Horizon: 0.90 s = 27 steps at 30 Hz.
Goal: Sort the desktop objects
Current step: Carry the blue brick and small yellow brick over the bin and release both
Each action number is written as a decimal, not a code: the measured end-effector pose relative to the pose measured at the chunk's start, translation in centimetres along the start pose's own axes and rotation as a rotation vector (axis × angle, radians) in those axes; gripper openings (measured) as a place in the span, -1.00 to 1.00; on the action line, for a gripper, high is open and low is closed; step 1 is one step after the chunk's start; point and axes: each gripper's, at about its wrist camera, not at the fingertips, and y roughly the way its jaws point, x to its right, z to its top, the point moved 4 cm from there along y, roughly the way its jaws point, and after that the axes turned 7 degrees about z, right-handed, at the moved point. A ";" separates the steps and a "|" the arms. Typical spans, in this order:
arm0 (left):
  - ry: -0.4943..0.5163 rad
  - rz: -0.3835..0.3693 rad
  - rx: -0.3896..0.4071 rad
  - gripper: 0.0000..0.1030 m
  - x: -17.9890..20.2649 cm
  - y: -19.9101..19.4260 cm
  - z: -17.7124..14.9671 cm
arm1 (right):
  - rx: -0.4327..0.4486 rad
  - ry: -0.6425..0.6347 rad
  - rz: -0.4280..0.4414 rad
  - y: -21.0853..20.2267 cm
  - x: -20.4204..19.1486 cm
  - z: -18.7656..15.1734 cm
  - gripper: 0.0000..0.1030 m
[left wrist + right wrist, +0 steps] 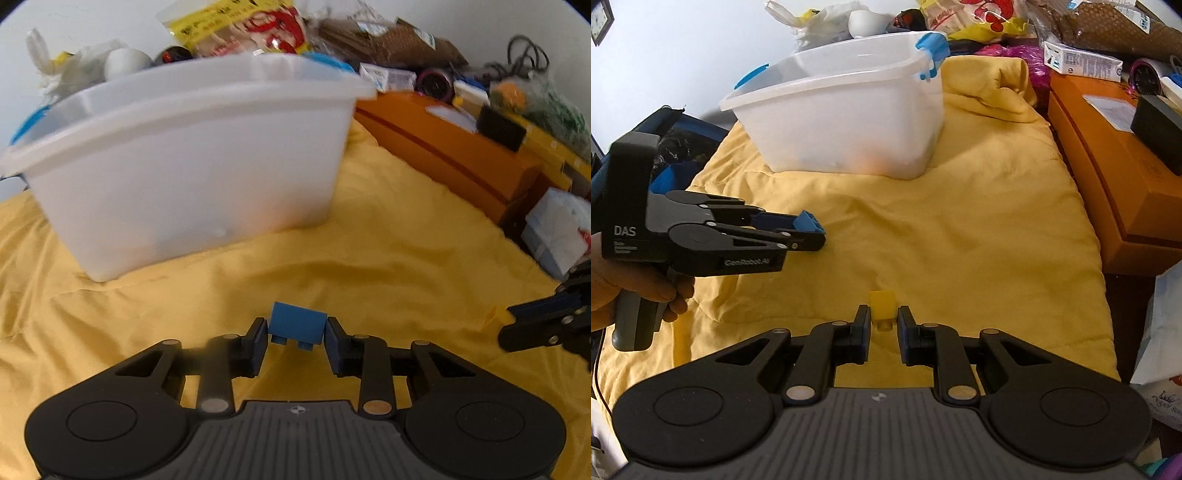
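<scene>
A small blue toy brick [298, 324] sits between the pads of my left gripper [297, 334], studs toward the camera, lifted above the yellow cloth [369, 266]. The right wrist view shows the same gripper [812, 233] from the side, shut on the blue brick [809, 221], with a hand on its grip. My right gripper [883, 321] is shut on a small yellow brick [882, 303] above the cloth. Its fingertips [517, 321] enter the left wrist view at the right edge. A white plastic tub [184, 155] with blue latches stands beyond both grippers.
An orange box [1108, 177] runs along the right side, with a black block [1156, 125] on top. Behind the tub [842, 122] lie snack bags [240, 29], small cartons and cables. A white bag [557, 229] lies at the right edge.
</scene>
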 end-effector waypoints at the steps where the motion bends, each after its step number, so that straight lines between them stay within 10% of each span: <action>1: -0.013 -0.003 0.008 -0.29 -0.3 -0.5 0.2 | 0.003 0.000 0.003 0.0 -0.1 0.1 -0.65; 12: -0.193 0.019 0.110 -0.28 -6.4 -10.8 4.2 | 0.170 -0.001 0.078 -2.4 -2.7 6.9 -0.65; 27: -0.198 0.118 0.217 -0.28 -11.9 -14.6 13.9 | 0.319 -0.076 0.086 -5.1 -5.4 19.5 -0.65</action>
